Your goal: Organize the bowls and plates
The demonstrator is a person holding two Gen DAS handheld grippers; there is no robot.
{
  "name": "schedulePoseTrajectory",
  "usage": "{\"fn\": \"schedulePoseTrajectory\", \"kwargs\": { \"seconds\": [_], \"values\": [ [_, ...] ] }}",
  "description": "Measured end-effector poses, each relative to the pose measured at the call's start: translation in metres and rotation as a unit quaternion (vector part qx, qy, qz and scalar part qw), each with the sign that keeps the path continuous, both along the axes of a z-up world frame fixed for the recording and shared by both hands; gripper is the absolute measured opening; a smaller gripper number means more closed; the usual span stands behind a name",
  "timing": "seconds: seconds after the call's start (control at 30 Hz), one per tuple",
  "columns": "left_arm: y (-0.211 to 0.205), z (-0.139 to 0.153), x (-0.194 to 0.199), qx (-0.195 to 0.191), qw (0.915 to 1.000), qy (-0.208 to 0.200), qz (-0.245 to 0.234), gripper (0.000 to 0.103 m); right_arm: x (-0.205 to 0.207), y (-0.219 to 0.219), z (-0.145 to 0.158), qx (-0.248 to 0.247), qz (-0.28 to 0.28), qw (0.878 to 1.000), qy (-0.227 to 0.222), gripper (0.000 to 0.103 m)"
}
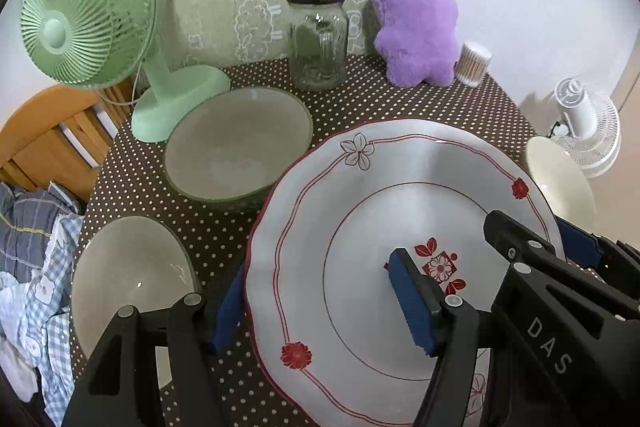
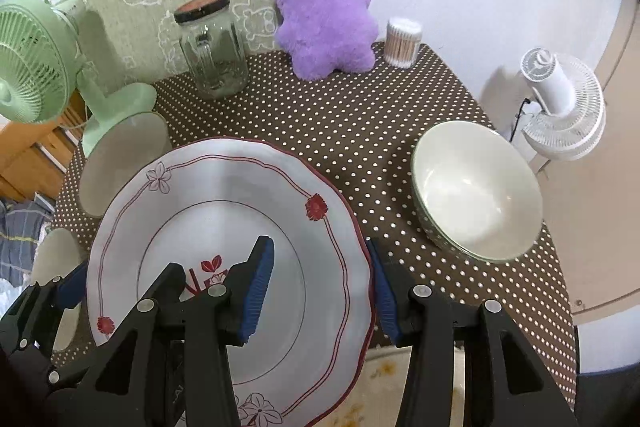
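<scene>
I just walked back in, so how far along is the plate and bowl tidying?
Nothing looks stacked yet. In hand: both the left gripper and right gripper clamp the flowered plate by opposite rims. Left: three bowls sit apart on the table, one right, two left.
</scene>
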State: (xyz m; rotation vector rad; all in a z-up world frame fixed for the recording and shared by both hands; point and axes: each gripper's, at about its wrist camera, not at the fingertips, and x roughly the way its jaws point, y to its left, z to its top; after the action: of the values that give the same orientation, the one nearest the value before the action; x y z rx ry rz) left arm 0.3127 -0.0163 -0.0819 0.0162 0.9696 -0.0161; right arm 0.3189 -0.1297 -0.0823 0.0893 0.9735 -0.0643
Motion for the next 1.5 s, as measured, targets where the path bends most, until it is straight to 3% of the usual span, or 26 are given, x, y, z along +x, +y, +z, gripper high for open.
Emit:
{"fn": "schedulePoseTrajectory", "kwargs": {
  "seconds": [0.33, 0.67, 1.5],
  "values": [
    [-0.006, 0.026, -0.036, -0.002, 0.9985, -0.023, -0.050, 0.069, -0.047, -0.001, 0.031, -0.004, -0.050, 0.999, -0.021, 0.051],
    [-0.025, 0.030, -0.071, 0.005, 0.9957, -0.026, -0.089, 0.069, -0.098, -0.016, 0.036, -0.003, -0.094, 0.995, -0.025, 0.051],
    [-0.123, -0.023, -0.128, 0.021, 0.9973, 0.038, -0.060, 0.069, -0.153, -0.115, -0.019, 0.012, -0.059, 0.997, 0.049, 0.051]
  ]
}}
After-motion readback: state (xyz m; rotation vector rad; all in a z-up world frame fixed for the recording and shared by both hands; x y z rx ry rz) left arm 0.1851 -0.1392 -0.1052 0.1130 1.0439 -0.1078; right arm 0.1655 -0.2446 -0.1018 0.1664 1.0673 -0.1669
